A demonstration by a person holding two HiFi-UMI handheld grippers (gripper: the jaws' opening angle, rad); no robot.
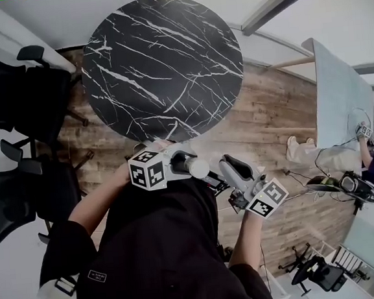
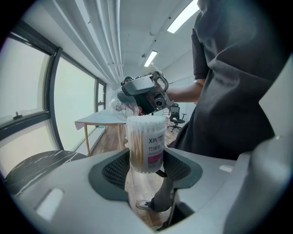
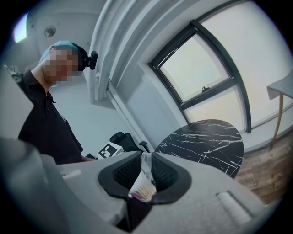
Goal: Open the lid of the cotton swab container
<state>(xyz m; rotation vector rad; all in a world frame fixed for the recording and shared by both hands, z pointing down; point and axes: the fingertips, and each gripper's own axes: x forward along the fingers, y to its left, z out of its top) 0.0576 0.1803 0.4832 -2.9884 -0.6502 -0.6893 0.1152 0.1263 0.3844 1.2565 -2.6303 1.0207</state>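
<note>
left gripper (image 2: 145,167) jaws clamp cotton swab container (image 2: 146,141) at frame centre. right gripper (image 3: 143,170) jaws pinch the clear lid (image 3: 143,185).

Left gripper view: the lid (image 2: 114,106), at 11 o'clock from the cotton swab container (image 2: 145,144), is blurred; the label (image 2: 154,147) print curves out of sight. Head view: the office chairs (image 1: 14,102), at 9 o'clock, are cut by the edge.

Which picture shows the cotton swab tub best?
The left gripper view: the clear round cotton swab tub stands big, clamped in the left tool. The head view barely shows it; the right gripper view only glimpses swabs.
</note>
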